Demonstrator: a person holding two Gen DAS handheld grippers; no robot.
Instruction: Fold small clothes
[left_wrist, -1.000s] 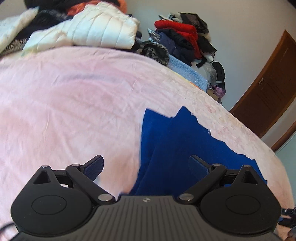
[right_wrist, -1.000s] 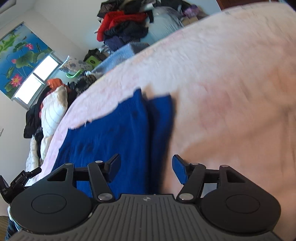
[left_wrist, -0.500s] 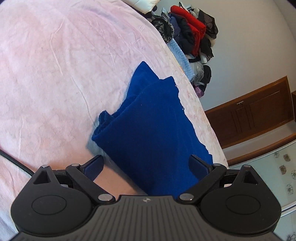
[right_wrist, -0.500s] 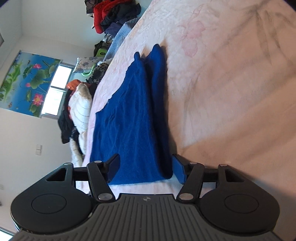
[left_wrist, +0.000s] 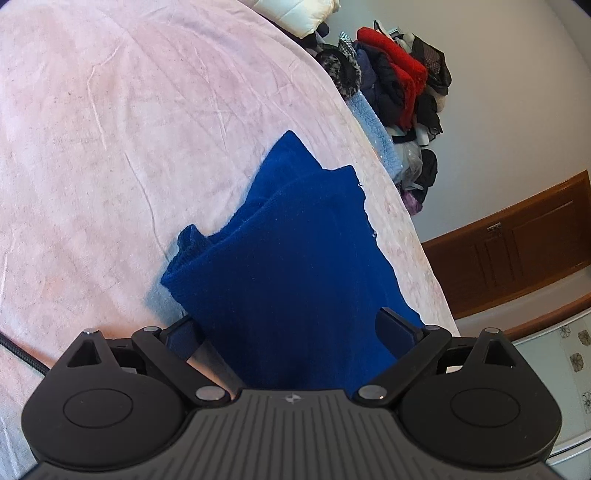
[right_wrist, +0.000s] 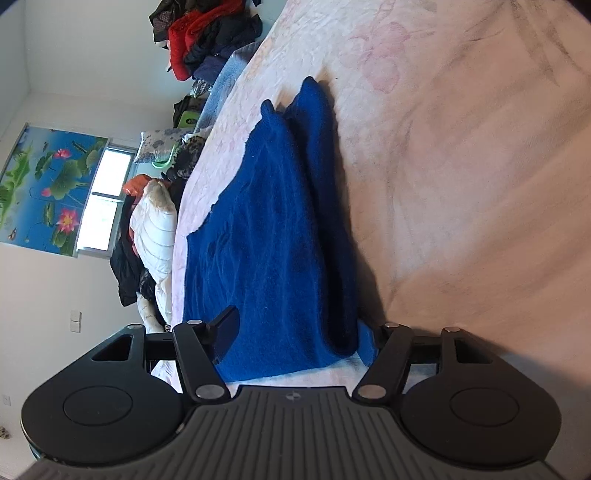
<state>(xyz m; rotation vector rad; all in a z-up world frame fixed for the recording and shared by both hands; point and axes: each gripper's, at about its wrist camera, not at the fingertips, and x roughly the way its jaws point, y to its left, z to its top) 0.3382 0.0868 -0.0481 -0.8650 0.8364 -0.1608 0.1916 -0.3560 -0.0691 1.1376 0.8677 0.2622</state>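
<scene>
Your left gripper (left_wrist: 290, 332) stands wide, with the near end of the blue garment (left_wrist: 295, 266) lying between its fingers; no pad presses the cloth. Your right gripper (right_wrist: 297, 338) is also spread, straddling the garment's (right_wrist: 273, 236) near corner, again with no visible squeeze.

The garment lies folded lengthwise on the pink bedspread (left_wrist: 110, 147), its long fold running away from both grippers. Only the left view shows the wooden door (left_wrist: 517, 243) beyond the garment and a black cable (left_wrist: 22, 356) on the bedspread to the garment's left. Only the right view shows the window (right_wrist: 103, 199) with its lotus blind (right_wrist: 44, 184), and the white quilted jacket (right_wrist: 153, 229) past the garment's far side. Both views catch the pile of clothes (left_wrist: 399, 85) beyond the garment's far tip.

In the left view the garment's right edge runs close to the bed's edge, leaving little room there. To the garment's left the bedspread is bare and wide; in the right view the same open stretch lies to its right.
</scene>
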